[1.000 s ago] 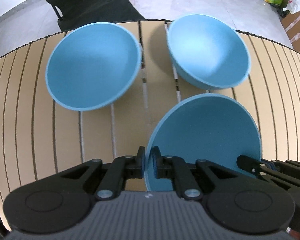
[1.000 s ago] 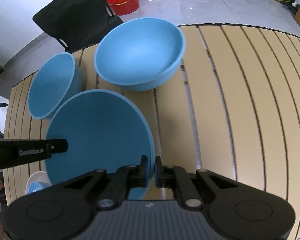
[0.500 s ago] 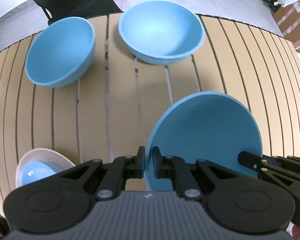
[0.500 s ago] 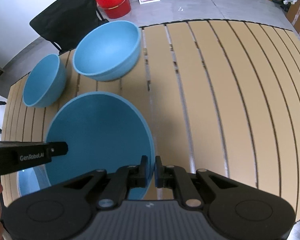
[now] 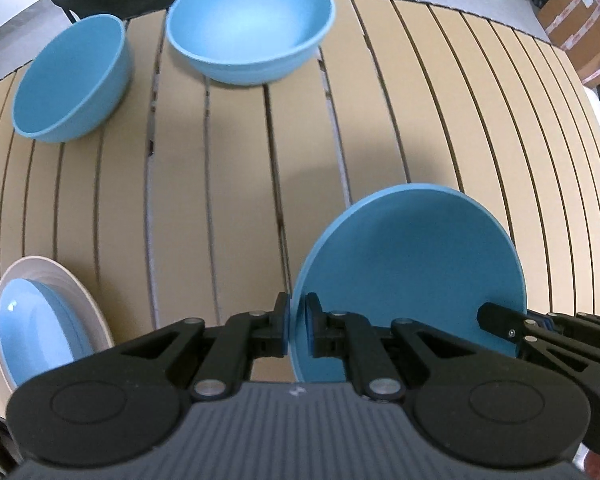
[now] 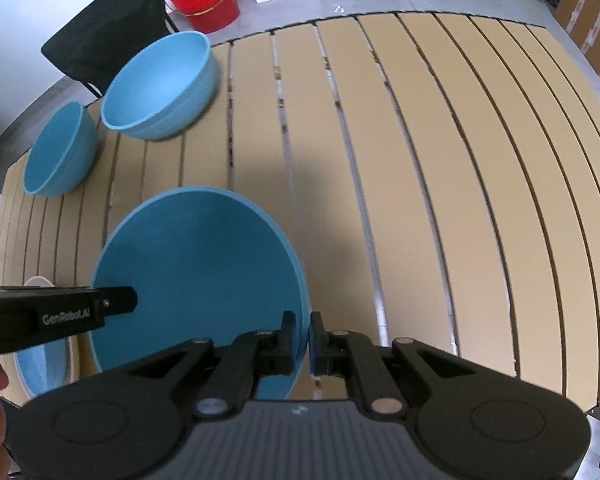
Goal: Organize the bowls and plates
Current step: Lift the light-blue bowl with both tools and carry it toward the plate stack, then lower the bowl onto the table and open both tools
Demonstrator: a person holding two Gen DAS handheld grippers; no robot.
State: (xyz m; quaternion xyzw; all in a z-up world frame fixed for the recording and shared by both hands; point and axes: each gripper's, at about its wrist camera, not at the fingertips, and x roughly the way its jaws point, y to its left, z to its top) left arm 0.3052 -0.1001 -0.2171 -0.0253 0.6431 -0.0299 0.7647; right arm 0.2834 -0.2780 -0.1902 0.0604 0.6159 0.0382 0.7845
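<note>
Both grippers pinch an empty blue bowl (image 5: 412, 264); white plate (image 5: 82, 304) holds a blue dish (image 5: 36, 332)

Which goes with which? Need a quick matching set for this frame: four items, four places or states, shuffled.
Items:
1. blue plate
2. wide blue bowl
3. deep blue bowl
4. white plate

States:
A. holds a light blue dish
B. far left on the table, tilted
C. gripped at its rim by both grippers
D. far end of the table, beside the deep bowl

Pairs: 1-C, 2-D, 3-B, 4-A
</note>
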